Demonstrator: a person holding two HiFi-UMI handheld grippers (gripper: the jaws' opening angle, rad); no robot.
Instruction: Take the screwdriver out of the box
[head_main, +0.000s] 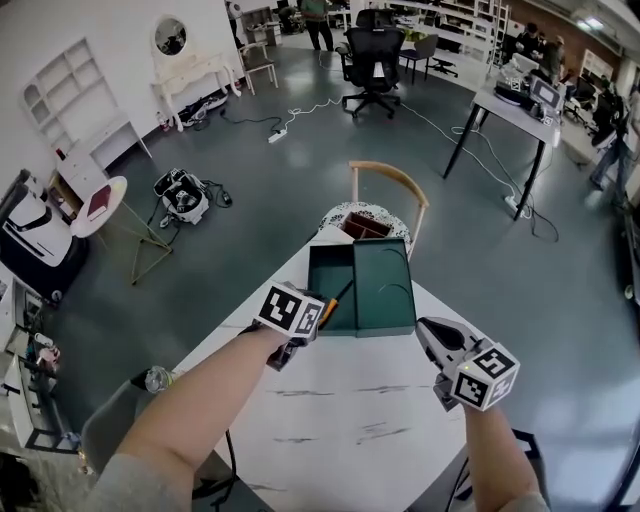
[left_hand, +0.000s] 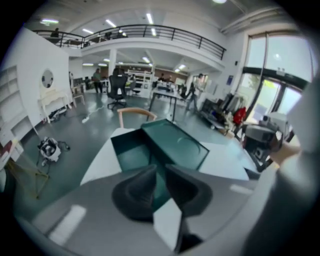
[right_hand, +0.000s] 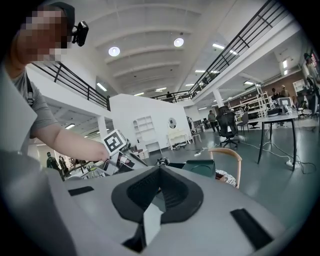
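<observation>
The screwdriver (head_main: 337, 300) lies at the box's (head_main: 386, 292) near edge, just beside the left tool (left_hand: 159, 170). That tool is slightly open and empty. The right tool (right_hand: 160, 169) is closed.

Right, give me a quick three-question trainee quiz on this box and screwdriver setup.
1. Fill in: the right gripper has its jaws ____.
2. Which gripper is nearer the screwdriver? A. left gripper B. right gripper
3. True or false: the green box has its lid shut over it.

Key: 1 together; 2 A; 3 false, the box stands open.
</observation>
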